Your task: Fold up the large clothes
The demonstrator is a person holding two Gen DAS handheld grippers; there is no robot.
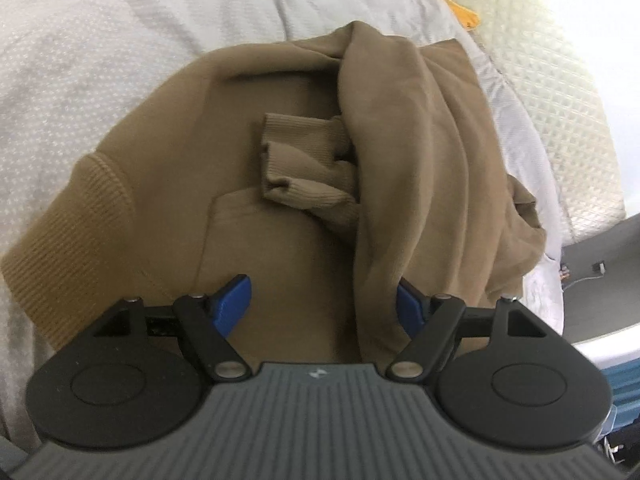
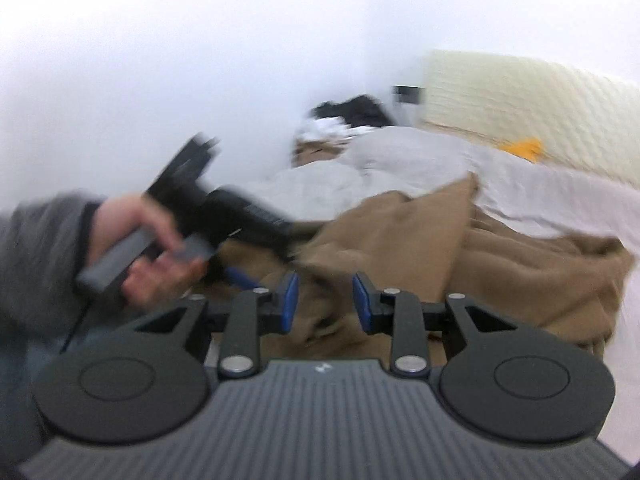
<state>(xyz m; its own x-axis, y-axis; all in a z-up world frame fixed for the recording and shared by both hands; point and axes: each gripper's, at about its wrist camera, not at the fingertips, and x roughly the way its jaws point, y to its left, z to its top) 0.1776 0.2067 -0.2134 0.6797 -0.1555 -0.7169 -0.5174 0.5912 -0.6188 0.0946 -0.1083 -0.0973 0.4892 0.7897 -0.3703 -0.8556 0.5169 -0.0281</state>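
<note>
Left tongs (image 1: 324, 304) gape wide over the tan sweatshirt (image 1: 288, 160) on the bed (image 1: 100, 40), gripping nothing. Right tongs (image 2: 325, 302) stand partly open, empty, fabric behind them motion-blurred. Sweatshirt's near hem is hidden below both tools.

Home bedroom: bed w/ pale sheet (image 1: 120, 40), cream quilted blanket (image 1: 560, 100), plain white wall (image 2: 160, 40).

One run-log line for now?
tan ribbed-cuff sweatshirt: half-folded on white bedsheet | left gripper: open | right gripper: open, empty
</note>
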